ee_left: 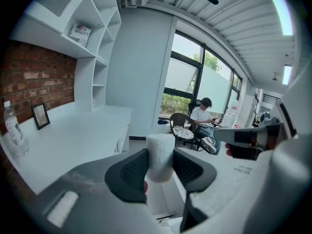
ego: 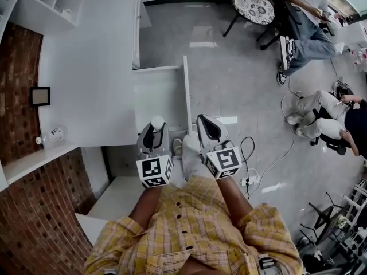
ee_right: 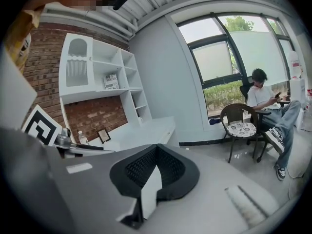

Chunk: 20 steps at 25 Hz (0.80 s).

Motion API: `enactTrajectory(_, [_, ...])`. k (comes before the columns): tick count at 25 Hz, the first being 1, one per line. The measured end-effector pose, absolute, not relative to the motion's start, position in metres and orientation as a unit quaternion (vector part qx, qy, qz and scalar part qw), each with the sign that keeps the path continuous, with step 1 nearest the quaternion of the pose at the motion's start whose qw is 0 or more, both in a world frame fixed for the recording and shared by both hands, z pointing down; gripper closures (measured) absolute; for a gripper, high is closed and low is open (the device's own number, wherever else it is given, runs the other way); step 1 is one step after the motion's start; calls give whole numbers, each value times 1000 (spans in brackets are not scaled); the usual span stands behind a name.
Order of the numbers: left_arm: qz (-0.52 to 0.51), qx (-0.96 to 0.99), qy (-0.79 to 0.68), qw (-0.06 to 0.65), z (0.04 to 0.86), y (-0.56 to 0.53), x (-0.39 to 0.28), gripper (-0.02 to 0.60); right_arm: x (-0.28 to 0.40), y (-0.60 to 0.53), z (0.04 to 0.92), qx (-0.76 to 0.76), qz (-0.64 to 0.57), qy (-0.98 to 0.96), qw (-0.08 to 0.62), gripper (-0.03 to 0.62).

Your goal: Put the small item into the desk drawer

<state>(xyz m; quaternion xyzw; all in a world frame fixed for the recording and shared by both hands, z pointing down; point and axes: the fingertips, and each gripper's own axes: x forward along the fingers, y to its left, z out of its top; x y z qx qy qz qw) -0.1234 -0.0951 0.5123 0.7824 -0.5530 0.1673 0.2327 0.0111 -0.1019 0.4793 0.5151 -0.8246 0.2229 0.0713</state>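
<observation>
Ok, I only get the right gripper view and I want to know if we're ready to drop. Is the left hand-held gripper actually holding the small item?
Observer: Yes. The left hand-held gripper is shut on a small white item, which stands upright between its pads.
Operator: Is the drawer open? I can't see it from here.
Observer: It is. In the head view the desk drawer is pulled out from the white desk.
Operator: And where is the item relative to it?
Observer: Seen from above, it lines up with the drawer's near end. I can't tell how high above the drawer it is.
</observation>
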Motion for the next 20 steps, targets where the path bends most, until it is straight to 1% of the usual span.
enactTrajectory(5, [178, 777, -551, 247, 532, -109, -120, 413, 14, -113, 497, 505, 260, -820, 76, 595])
enactTrajectory(16, [206, 774, -541, 257, 569, -137, -108, 413, 26, -134, 522, 514, 264, -812, 83, 595])
enactTrajectory(20, [219, 765, -541, 273, 591, -143, -108, 413, 30, -136, 538, 510, 268, -812, 94, 595])
